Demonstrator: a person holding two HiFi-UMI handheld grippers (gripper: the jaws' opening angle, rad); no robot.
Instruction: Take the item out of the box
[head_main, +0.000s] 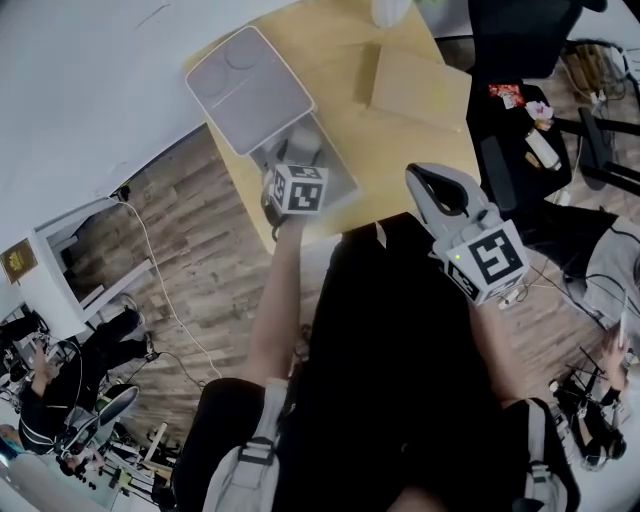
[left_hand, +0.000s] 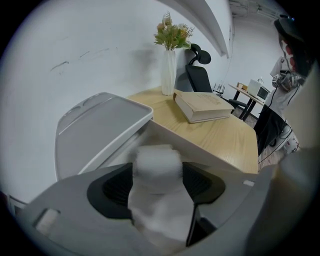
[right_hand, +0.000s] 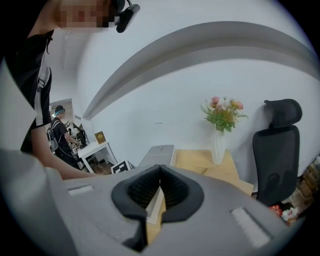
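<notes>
A grey box (head_main: 338, 178) stands on the wooden table (head_main: 400, 150) with its lid (head_main: 245, 88) swung open to the far left. My left gripper (head_main: 295, 165) hangs over the box's opening. In the left gripper view a white, soft-looking item (left_hand: 156, 170) fills the gap between the wide-set jaws of the left gripper (left_hand: 157, 187); it is blurred while the lid (left_hand: 100, 125) and box wall (left_hand: 200, 145) look sharp. My right gripper (head_main: 425, 178) is held off the table's near edge, apart from the box. The right gripper (right_hand: 160, 172) has its pads together with nothing between them.
A thick closed book (head_main: 420, 88) lies on the table beyond the box, with a white vase of flowers (left_hand: 169, 70) behind it. A black office chair (right_hand: 277, 150) stands at the table's far right. Another person (head_main: 60, 370) is at a small white desk to the left.
</notes>
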